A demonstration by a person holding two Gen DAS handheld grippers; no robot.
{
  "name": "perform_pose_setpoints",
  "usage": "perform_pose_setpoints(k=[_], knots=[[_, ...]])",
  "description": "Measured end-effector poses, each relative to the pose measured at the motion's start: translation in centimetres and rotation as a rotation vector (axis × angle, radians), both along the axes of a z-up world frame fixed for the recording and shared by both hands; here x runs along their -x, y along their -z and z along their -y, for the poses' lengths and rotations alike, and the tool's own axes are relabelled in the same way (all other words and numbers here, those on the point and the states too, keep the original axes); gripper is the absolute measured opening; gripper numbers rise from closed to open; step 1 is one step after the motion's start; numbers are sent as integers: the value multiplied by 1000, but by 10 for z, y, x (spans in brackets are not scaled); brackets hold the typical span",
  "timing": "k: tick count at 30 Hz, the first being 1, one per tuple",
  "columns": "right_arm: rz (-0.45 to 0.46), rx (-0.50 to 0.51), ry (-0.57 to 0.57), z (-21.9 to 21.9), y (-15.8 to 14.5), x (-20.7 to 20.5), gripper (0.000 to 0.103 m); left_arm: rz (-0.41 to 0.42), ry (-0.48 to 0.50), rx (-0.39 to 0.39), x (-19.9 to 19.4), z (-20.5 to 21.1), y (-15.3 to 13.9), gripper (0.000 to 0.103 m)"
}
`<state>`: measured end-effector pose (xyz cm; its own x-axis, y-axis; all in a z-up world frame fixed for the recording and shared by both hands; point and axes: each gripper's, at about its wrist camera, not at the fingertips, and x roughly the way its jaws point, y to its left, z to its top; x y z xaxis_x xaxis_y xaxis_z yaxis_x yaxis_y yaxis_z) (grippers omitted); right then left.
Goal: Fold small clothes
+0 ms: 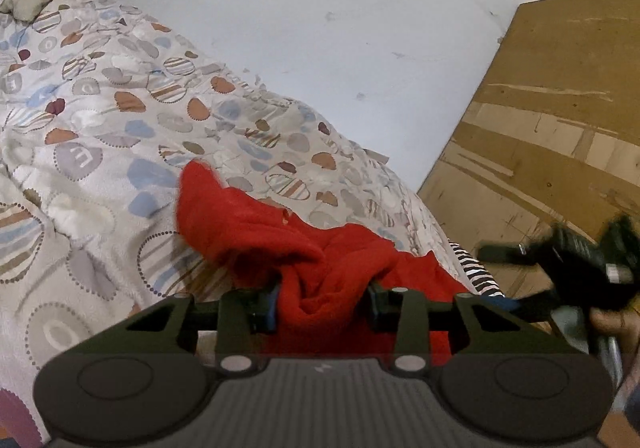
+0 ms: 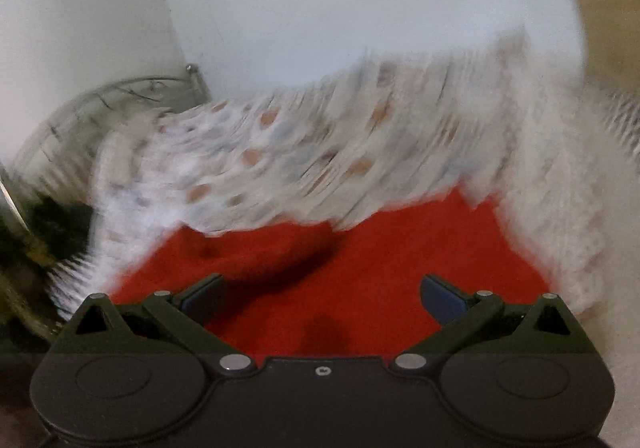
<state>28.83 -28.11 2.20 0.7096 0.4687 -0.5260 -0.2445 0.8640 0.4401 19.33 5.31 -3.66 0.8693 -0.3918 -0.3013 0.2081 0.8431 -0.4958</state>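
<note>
- One garment is in work: the red garment (image 1: 320, 248) lies bunched on the patterned bedspread (image 1: 100, 127) near the bed's edge, with no clean fold visible (progress judged early).
- Left gripper (image 1: 323, 306): fingers pressed onto a gathered wad of the red cloth, pinching it.
- Right gripper (image 2: 322, 298): fingers spread wide, holding nothing, hovering over the cloth (view blurred).
- Remaining: flatten, fold, set aside.

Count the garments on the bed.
1: the red garment, bunched on the patterned bedspread near its edge, pinched by the left gripper. Its folds might hide another.
</note>
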Motion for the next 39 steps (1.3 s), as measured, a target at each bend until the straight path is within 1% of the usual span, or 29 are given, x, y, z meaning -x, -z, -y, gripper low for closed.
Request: perform_pose_setpoints(k=[2,3,4,6,8,11,12,13,14,15,16,18,20,22,24,27,30,31,33,36,38,39], knots=[[-160,-158,-40,-2,6,-29,103,-3,-1,-3,-3,0,0,42],[-212,-219,-58,-5,9,-42,103,-3,0,-1,-4,-1,1,42],[-244,-259,-76,-10,12,-52,103,-2,0,-1,-4,-1,1,42],[-270,-274,-109,-24,13,-68,102,-1,0,-8,-3,-1,1,42],[-271,-246,-119,-39,12,-80,97,-2,-1,-10,-3,-1,1,40],[-320,-190,-71,-57,18,-99,77,2,-2,-16,-3,-1,0,33],[-335,-185,-57,-60,22,-102,60,5,-1,-20,-4,0,-2,31],[-345,-184,-38,-62,25,-104,41,10,4,-27,-4,2,-4,30],[-349,-185,-23,-60,29,-105,34,21,12,-41,-4,4,-8,29],[-346,-190,-13,-59,30,-106,22,33,22,-52,-5,7,-13,29],[-332,-198,-13,-57,29,-108,15,46,37,-62,-5,10,-18,28],[-286,-202,-30,-52,23,-107,12,85,70,-92,-8,21,-33,28],[-220,-184,-50,-46,8,-105,11,131,116,-125,-12,37,-49,28],[-136,-167,-63,-34,-14,-102,11,172,174,-148,-15,54,-63,28],[-66,-153,-61,-18,-35,-100,11,212,256,-183,-19,78,-79,28],[23,-131,-40,13,-63,-89,11,237,378,-293,-22,123,-95,28],[68,-90,7,52,-75,-73,11,219,477,-426,-23,171,-95,28],[68,-83,27,66,-73,-68,11,211,507,-472,-23,187,-91,28],[34,-73,69,91,-58,-61,11,192,539,-516,-24,206,-81,28],[-57,-66,110,117,-18,-55,12,159,560,-514,-23,216,-66,28],[-116,-83,139,130,7,-50,15,165,552,-507,-19,214,-59,29],[-129,-99,144,133,16,-46,16,173,546,-501,-18,213,-58,29]])
